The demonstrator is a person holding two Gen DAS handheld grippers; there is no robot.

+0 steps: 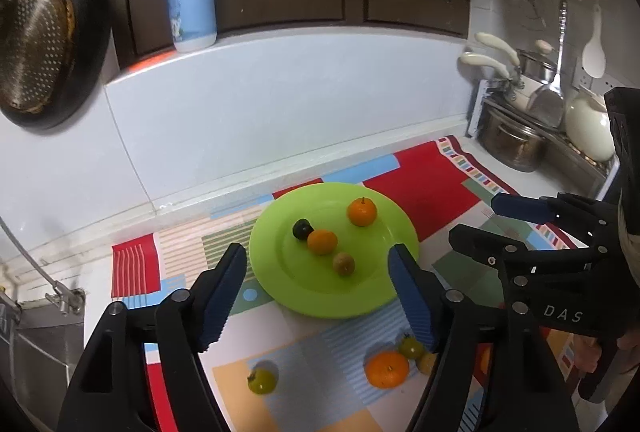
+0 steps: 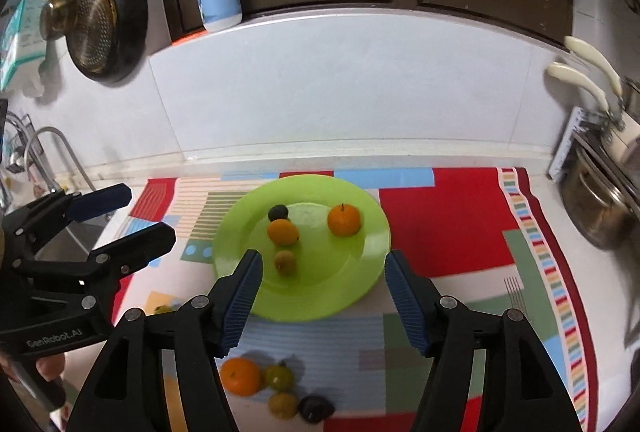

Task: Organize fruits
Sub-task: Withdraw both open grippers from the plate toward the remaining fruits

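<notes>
Both the left tongs point(image 1: 316, 296) and right tongs point(image 2: 322, 298) are hovering wide apart and gripping nothing above the green plate point(image 2: 360, 252). Four fruits are sitting on the plate, while an orange point(image 2: 240, 376) and smaller fruits are lying on the patterned mat point(image 2: 460, 232) covering the surface.

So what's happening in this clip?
A person holds two grippers over a patterned mat, sorting fruit onto a round green plate. Four pieces already sit on it: two orange citrus fruits, a dark plum and a small brownish fruit. Several more fruits wait on the mat. The left gripper and right gripper are open and empty.
</notes>
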